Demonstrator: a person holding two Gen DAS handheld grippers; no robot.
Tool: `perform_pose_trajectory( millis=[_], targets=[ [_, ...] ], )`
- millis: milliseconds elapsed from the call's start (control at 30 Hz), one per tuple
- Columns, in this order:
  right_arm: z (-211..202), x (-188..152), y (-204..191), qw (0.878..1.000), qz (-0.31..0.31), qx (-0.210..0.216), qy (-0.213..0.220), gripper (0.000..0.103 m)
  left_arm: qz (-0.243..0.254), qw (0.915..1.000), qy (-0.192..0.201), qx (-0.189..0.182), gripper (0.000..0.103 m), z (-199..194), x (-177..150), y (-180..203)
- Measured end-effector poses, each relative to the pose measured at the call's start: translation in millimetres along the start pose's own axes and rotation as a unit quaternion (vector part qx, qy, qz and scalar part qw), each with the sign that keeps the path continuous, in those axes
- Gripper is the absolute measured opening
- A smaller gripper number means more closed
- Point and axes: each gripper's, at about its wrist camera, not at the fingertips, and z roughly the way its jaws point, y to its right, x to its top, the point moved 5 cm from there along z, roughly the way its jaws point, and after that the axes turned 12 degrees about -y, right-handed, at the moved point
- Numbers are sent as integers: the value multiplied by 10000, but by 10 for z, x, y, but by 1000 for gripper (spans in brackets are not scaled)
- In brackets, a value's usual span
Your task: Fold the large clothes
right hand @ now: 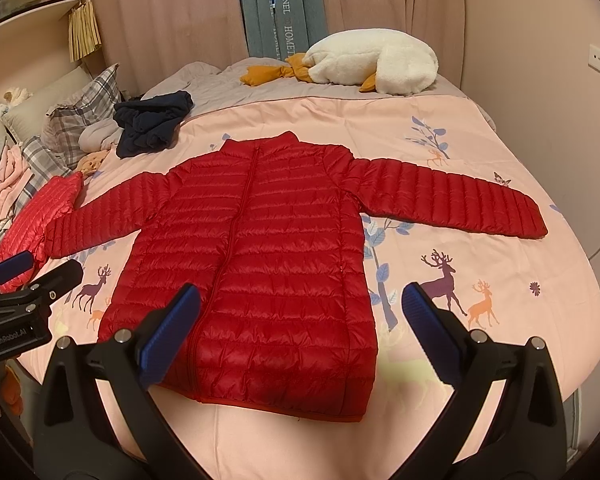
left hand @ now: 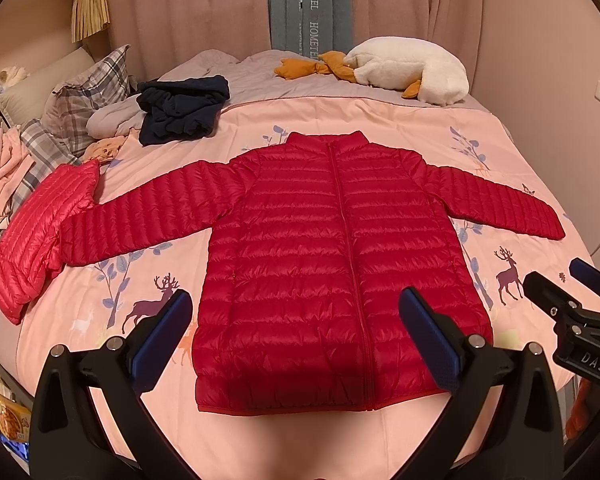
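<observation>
On the pink bedspread [left hand: 380, 120] a red jacket [left hand: 320, 240] lies flat, left gripper [left hand: 296, 332] and right gripper [right hand: 300, 324] both spread wide, empty.

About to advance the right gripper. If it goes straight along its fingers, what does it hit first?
Likely the red puffer jacket: the open right gripper points at its lower right side, near the hem. Depth is unclear, so it might instead meet the pink bedspread beside it.

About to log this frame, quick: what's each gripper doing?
Left gripper: open, holding nothing, above the red jacket.
Right gripper: open, empty.
</observation>
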Motion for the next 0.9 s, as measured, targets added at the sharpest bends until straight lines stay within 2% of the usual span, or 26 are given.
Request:
perform_pose_trajectory(
  millis=[133,600,700,733,800,867,900],
  targets=[
    [-7,-2,5,10000,12,3,-9,101,-59,9999,-70,-114,102,5,-4,7],
    [30,-21,17,10000,57,-26,-18,101,-100,9994,-282,-169,102,96,-23,-11],
    [83,-21,8,9997,100,208,59,101,-151,9986,-447,-248,102,185,-31,-85],
    [102,-19,1,9986,129,488,143,101,-233,9977,-449,-458,102,222,-24,-115],
    [141,-11,2,9922,234,1186,301,101,-501,9905,-594,-1135,102,356,-26,-203],
    [165,-14,36,9820,465,1755,527,101,-1044,9701,-724,-2067,102,571,-53,-390],
    [174,-3,51,9802,516,1813,599,101,-1303,9640,-722,-2204,102,656,-59,-483]
  ],
)
